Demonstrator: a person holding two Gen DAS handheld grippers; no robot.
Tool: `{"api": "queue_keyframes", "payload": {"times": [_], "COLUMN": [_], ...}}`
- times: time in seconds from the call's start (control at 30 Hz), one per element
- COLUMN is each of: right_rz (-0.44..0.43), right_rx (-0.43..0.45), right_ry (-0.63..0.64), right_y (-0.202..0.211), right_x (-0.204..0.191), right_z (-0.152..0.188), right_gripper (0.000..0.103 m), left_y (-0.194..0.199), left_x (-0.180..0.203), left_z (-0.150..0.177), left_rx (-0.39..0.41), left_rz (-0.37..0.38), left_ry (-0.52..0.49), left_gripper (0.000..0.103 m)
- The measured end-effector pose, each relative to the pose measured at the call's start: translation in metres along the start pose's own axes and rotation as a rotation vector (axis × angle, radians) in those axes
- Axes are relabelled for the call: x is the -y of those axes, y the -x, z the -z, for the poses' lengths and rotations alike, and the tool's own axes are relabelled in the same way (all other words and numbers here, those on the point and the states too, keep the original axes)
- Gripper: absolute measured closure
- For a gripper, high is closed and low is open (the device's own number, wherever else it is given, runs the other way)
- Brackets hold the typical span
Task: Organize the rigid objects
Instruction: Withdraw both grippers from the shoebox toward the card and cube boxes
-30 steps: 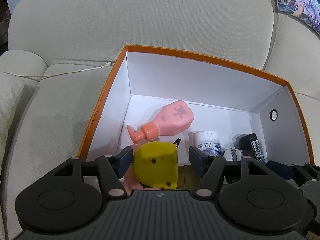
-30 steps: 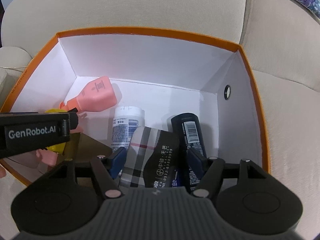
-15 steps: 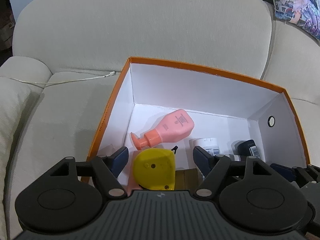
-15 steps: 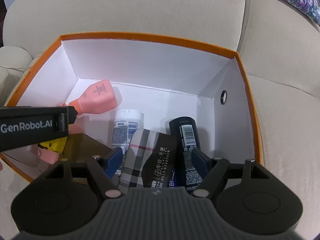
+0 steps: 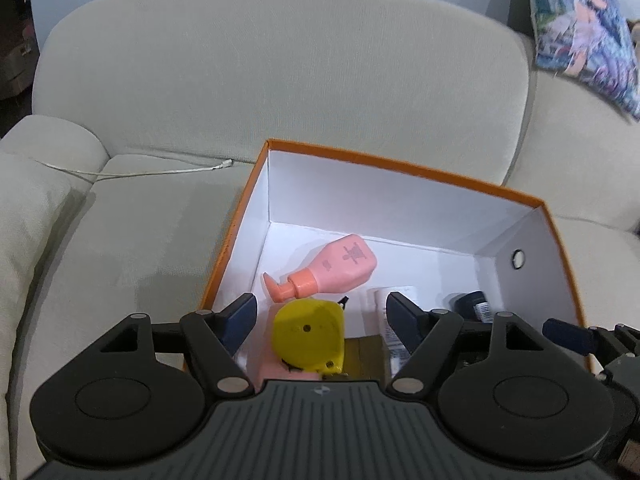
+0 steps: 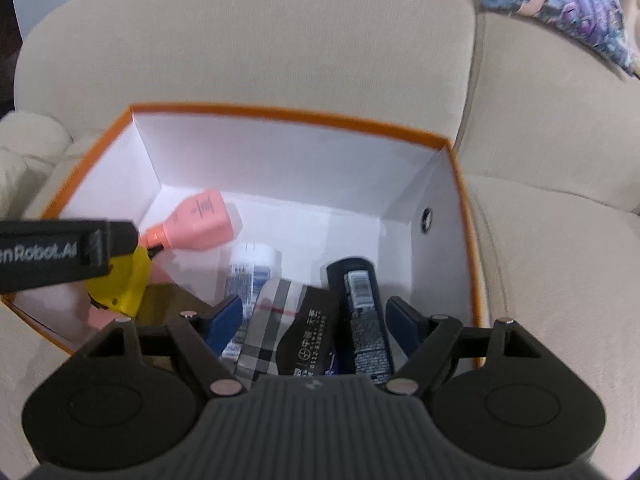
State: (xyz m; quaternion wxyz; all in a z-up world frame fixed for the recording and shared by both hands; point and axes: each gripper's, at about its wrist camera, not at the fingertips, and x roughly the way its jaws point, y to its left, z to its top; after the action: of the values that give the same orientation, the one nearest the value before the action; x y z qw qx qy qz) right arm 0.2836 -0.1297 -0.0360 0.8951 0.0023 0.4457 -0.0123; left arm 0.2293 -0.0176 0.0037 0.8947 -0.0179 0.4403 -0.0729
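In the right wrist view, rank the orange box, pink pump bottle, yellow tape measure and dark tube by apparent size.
1. orange box, by far the largest.
2. dark tube, though nearer the camera and partly hidden.
3. pink pump bottle.
4. yellow tape measure, partly hidden by the left gripper, so uncertain.

Both wrist views look down-forward, 12 o'clock, close above orange box [image 5: 404, 167] [image 6: 288, 114]; share its interior.

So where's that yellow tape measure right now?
The yellow tape measure lies in the orange box's near-left corner, just below the pink pump bottle's nozzle, between the open left gripper's fingers.
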Motion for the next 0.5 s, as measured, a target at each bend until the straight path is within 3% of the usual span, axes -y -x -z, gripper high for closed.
{"api": "queue_keyframes", "payload": {"times": [0.33,0.5], "right_rz": [-0.02,0.001], "right_rx": [0.112,0.138], "right_ry": [-0.021,-0.098], "right_y": [0.06,0.086], "right_x": [0.01,0.032], "right_z": [0.011,0.031], "right_gripper": [0.019,0.016], "left_y": [0.058,0.078], "left_x": [0.0,0.006], "left_z": [0.033,0.072], "left_rx": [0.064,0.034], "left_rz": [0.034,0.066], "left_ry": [-0.028,-0.053], "left_gripper": [0.015,0.015]}}
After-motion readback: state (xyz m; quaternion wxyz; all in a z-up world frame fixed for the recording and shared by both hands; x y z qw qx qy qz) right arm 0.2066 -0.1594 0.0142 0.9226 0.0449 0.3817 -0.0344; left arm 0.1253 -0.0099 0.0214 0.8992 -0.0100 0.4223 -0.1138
